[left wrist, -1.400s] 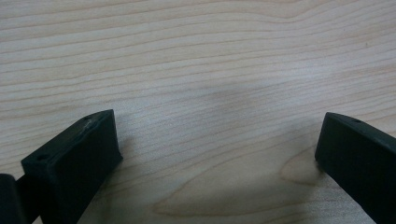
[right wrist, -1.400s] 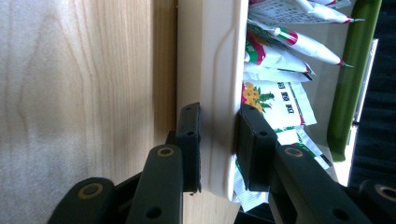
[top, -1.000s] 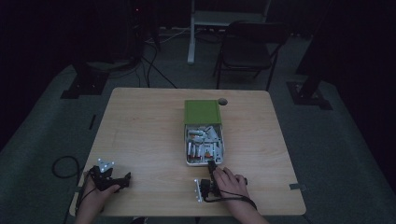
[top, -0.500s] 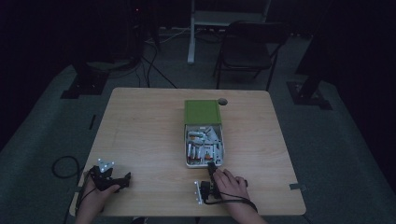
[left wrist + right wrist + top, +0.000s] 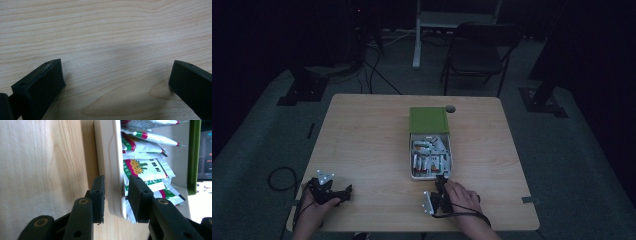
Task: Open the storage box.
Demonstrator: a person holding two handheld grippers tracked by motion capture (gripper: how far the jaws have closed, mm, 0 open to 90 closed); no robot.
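At frame centre, the box (image 5: 430, 150) of sachets (image 5: 147, 170) sits open. The right gripper (image 5: 116, 195) straddles its near wall, jaws narrowly apart, not yet clamped; the left gripper (image 5: 115, 82) rests wide open, empty.

Sachets (image 5: 428, 159) lie in the box (image 5: 451, 150) on the table (image 5: 362, 145).

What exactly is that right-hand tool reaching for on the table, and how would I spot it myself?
Start at the wooden table and find the box right of its middle. It is a cream tray full of small white packets printed in red and green, with a green lid standing open at its far end. The right gripper straddles its near wall, one jaw outside and one inside.
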